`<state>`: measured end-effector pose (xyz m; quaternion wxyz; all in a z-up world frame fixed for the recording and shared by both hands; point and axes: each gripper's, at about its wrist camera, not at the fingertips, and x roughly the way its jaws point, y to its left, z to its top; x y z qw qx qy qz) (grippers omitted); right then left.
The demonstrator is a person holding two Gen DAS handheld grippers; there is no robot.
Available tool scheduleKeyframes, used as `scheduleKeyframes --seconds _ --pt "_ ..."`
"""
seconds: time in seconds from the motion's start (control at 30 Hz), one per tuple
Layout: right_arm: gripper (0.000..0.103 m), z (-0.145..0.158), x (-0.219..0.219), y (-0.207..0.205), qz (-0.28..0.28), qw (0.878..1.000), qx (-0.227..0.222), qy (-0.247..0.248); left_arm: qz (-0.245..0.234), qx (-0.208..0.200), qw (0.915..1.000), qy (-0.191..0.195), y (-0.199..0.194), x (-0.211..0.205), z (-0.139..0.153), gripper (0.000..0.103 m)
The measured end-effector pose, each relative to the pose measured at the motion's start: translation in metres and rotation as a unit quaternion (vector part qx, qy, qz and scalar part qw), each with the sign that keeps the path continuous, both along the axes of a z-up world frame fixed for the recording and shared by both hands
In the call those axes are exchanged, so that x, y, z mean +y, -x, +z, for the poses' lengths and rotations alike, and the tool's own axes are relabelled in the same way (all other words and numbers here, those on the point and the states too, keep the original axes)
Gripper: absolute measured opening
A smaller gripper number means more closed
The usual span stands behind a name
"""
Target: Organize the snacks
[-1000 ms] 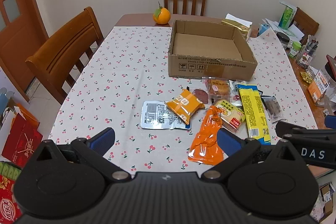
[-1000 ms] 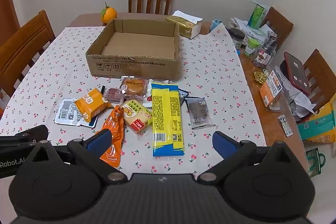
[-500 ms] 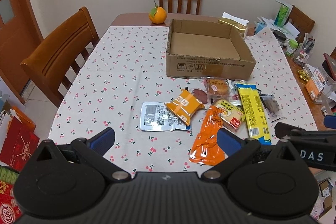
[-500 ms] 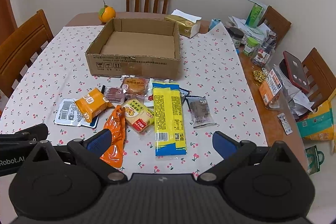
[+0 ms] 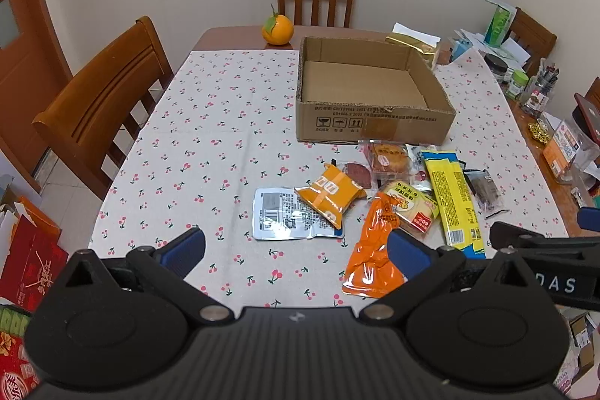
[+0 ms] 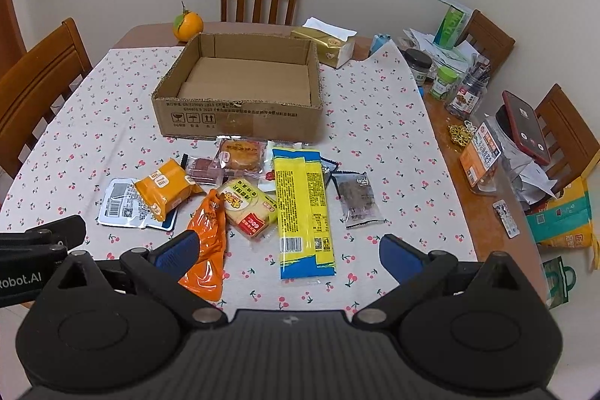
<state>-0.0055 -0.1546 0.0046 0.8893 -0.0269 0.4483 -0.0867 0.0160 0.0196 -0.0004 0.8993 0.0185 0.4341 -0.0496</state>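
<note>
At lower left the left gripper (image 5: 296, 246) hangs spread and empty over the cherry-print tablecloth (image 5: 210, 152); snack packets (image 5: 330, 194) lie loose at centre, likely awaiting the empty cardboard box (image 5: 371, 126) above; right gripper (image 6: 288, 246) likewise spread, low over the yellow pack (image 6: 303, 208)

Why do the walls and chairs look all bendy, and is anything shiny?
Both wrist views use fisheye lenses, so straight edges bow near the rim and the corners go dark. In the left wrist view, the silver packet glints under the room light; in the right wrist view, the long yellow packet shows only soft sheen. Both views are sharp.
</note>
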Motion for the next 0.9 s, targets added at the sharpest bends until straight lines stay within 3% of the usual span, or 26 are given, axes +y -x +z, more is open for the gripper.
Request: scheduleKeyframes --seconds 0.9 --pt "0.103 0.000 0.005 -0.001 -0.014 1.000 -0.013 -0.002 -0.046 -0.010 0.9989 0.002 -0.012 0.006 -0.001 0.102"
